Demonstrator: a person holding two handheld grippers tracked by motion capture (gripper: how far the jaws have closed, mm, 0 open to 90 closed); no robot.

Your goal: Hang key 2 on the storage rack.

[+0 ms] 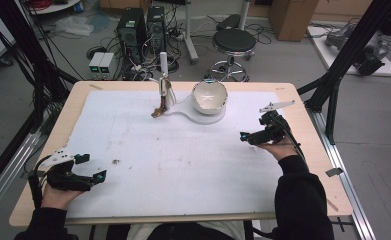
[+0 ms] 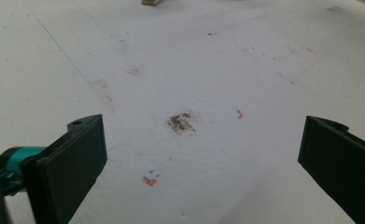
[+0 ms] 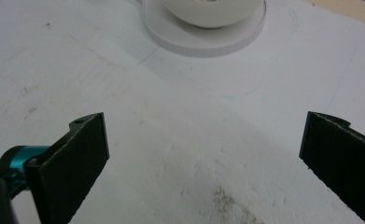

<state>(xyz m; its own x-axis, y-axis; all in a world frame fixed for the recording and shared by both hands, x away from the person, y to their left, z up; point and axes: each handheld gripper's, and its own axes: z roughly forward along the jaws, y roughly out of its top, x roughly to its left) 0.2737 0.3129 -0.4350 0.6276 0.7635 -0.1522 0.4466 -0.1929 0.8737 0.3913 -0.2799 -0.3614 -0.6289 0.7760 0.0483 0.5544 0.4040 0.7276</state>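
Nearest the camera in the high view, the left hand-held gripper (image 1: 94,167) rests low at the near left corner of the counter (image 1: 303,175), jaws spread wide and holding nothing; its own view shows bare white mat (image 2: 208,70) with a small dark smudge (image 2: 181,122) between the jaws. At the right edge, the right hand-held gripper (image 1: 250,136) hovers with jaws likewise wide apart and empty, pointing toward the far middle. Ahead of it, well apart, a white bowl (image 1: 209,96) sits on a round white base (image 3: 203,39). Just left of the bowl stands an upright white stand (image 1: 164,85) with a brown tip touching the mat.
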